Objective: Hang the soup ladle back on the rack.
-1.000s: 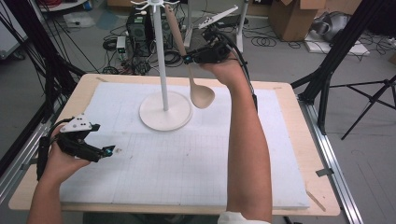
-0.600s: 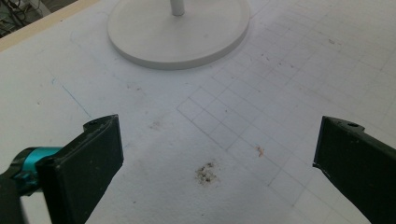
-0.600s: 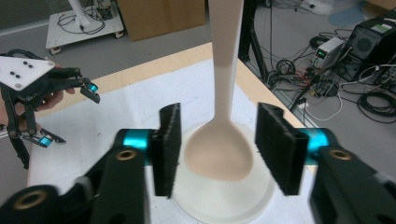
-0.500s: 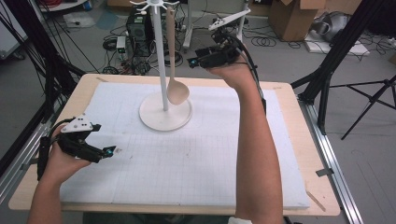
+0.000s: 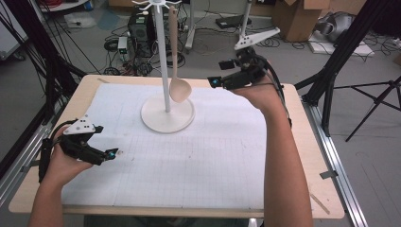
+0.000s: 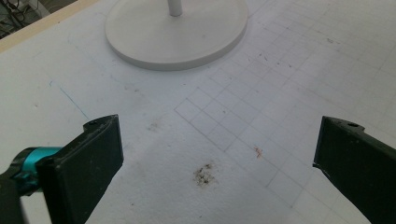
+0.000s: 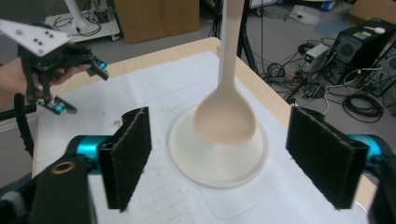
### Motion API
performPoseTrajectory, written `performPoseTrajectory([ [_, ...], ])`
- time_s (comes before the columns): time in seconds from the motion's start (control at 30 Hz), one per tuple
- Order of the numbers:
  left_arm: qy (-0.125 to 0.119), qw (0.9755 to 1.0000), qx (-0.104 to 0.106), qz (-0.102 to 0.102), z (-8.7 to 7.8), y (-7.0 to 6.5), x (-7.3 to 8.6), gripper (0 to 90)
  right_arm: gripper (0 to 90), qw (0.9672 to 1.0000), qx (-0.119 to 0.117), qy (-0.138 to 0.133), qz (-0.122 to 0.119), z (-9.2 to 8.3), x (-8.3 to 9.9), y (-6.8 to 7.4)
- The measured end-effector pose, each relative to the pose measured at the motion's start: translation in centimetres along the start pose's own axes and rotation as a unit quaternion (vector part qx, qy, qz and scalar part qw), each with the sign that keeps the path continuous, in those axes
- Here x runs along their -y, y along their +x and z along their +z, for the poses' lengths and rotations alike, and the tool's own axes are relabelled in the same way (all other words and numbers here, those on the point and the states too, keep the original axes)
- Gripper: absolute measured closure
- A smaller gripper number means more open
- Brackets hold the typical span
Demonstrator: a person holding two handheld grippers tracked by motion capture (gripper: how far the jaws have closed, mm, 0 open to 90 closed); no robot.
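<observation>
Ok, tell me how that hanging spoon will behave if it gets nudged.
The spoon hangs from a hook on the stand, so it would probably swing rather than fall. It looks rigid, likely wood, and light. Its rounded bowl might slip between flat pads.

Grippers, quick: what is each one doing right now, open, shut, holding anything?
Left gripper: open, holding nothing, low over the white gridded mat.
Right gripper: open, jaws just been opening, nothing between them; the beige wooden spoon hangs from the white stand.

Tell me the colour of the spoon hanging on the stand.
The spoon is pale beige, like light wood; the right gripper view shows it best.
</observation>
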State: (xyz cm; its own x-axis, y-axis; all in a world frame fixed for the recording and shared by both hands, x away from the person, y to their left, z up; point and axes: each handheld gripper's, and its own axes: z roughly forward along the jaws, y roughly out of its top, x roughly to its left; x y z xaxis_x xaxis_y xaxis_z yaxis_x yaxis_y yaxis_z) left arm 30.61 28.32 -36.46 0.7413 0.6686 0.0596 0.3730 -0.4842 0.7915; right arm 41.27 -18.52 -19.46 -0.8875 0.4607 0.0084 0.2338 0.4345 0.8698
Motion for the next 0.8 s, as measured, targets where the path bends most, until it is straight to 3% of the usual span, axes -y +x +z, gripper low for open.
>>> performPoseTrajectory([
  [0.03,0.0,1.0,0.001,0.001,0.0,0.0,0.0,1.6,19.4,1.0,-0.002,-0.008,0.002,-0.8,1.2,0.6],
  [0.1,0.001,1.0,0.001,0.003,0.0,0.0,0.0,1.7,18.8,1.0,0.0,-0.01,0.0,-1.0,1.6,0.7],
  [0.27,0.001,1.0,0.0,0.0,0.1,-0.1,-0.1,1.7,14.8,0.9995,0.008,-0.031,0.005,-2.5,4.9,1.7],
  [0.5,0.0,1.0,0.002,0.0,0.2,-0.2,-0.1,1.7,8.0,0.9995,0.016,-0.028,0.003,-1.6,8.2,2.7],
  [0.6,-0.003,1.0,0.003,0.002,0.0,-0.1,0.0,1.6,7.5,0.9996,0.002,-0.026,0.007,-1.3,9.0,2.9],
  [0.8,-0.004,1.0,0.004,0.0,-0.1,0.1,0.1,1.6,1.9,0.999,0.017,-0.039,0.015,-0.9,11.4,3.7],
])
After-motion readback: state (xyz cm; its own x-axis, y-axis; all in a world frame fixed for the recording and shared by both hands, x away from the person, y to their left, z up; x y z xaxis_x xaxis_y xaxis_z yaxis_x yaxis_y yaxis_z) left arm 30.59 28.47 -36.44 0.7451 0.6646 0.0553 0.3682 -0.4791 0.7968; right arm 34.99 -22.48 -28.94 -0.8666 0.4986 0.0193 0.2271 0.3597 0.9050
